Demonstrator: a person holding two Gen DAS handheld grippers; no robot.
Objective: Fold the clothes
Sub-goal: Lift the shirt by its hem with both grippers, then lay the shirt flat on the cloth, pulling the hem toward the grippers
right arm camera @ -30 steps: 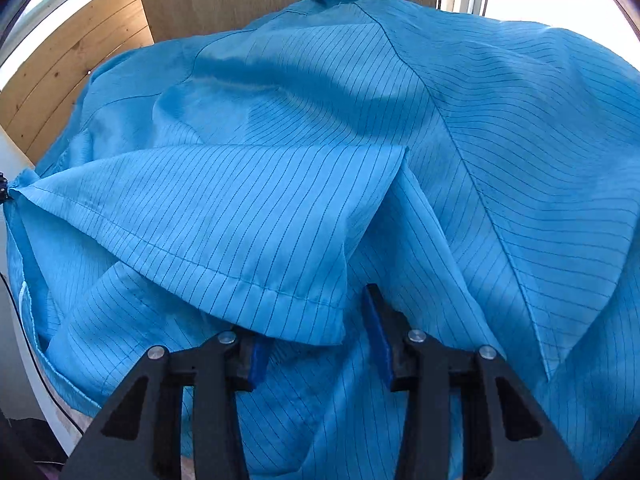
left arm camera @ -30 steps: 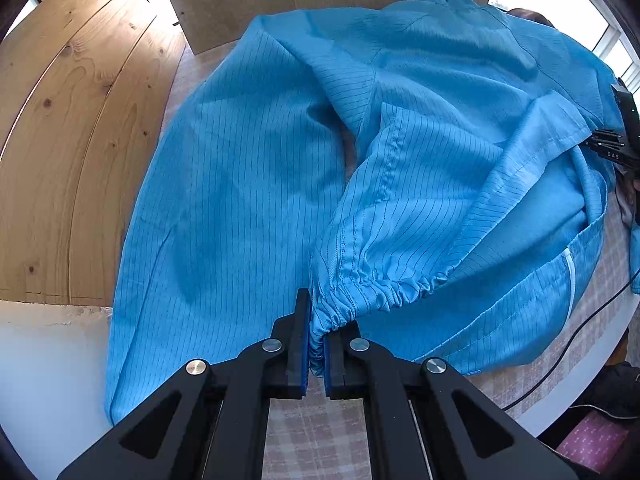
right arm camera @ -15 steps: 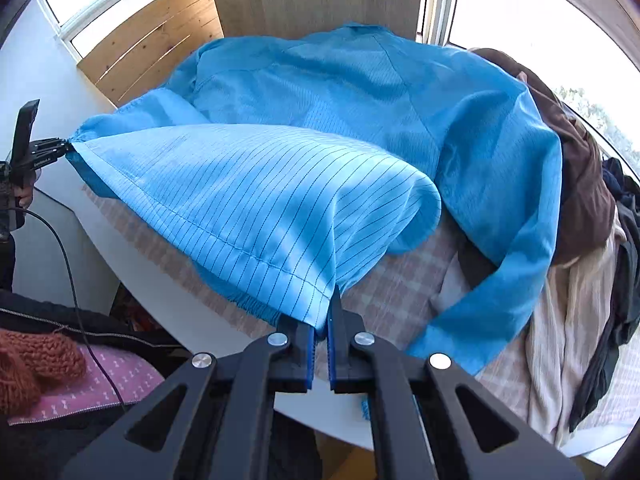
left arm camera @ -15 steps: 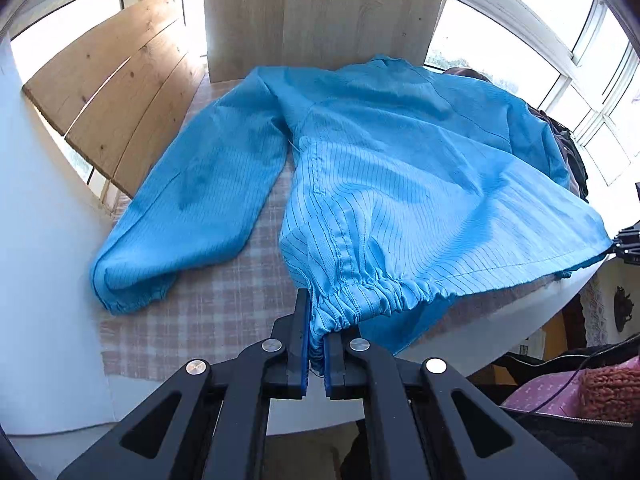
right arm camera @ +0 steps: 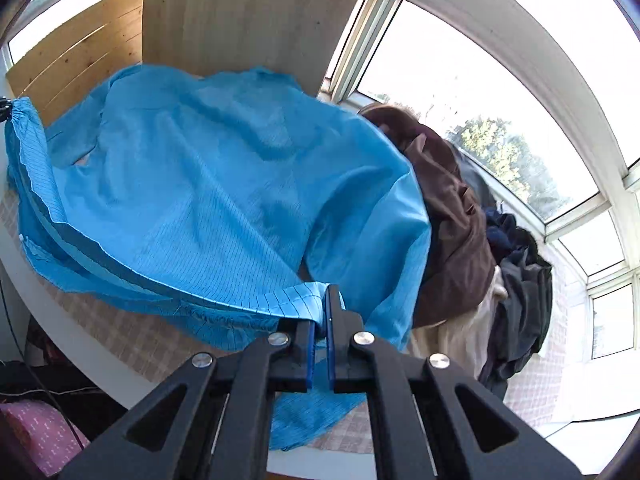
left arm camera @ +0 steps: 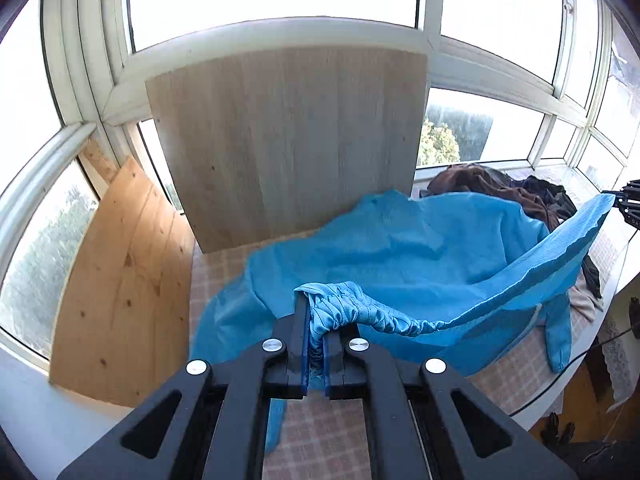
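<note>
The left tool is closed on the gathered cuff of a blue jacket. The right tool is closed on the jacket's hem. Between the two tools the hem is lifted and stretched, while the rest of the jacket lies on the table, which has a checked cover. Just beside the jacket, on the right, is a pile of dark clothes. A wooden board stands behind the table at the window.

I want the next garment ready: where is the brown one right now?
In the right wrist view the brown garment lies right of the blue jacket, on the clothes pile below the window.
</note>
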